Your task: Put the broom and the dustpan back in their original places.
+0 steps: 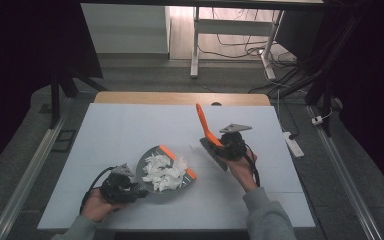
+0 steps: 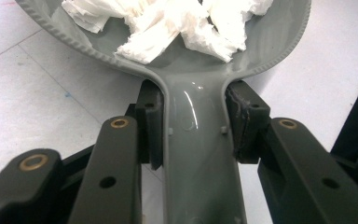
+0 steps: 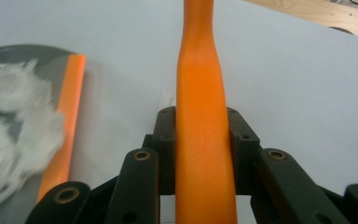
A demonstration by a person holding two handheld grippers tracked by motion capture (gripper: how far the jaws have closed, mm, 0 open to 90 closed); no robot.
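While the paper scraps [image 1: 164,171] sit heaped in the grey dustpan [image 1: 149,165], both tools are clamped.
Left gripper [image 1: 130,189] pinches the pan's handle to steady it; right gripper [image 1: 228,146] grips the orange brush [image 1: 204,124], bristles seemingly off the white table [image 1: 130,125].

High view is looking forward and down over the table [image 1: 130,130]; both gripper views are sitting close along their jaws, all sharing the dustpan [image 1: 150,162] [image 2: 261,46] [image 3: 70,93].

Paper wads [image 1: 164,171] lie in the dustpan [image 1: 149,156] on the table [image 1: 130,125] (left of centre); the brush [image 1: 207,131] stands right of it.
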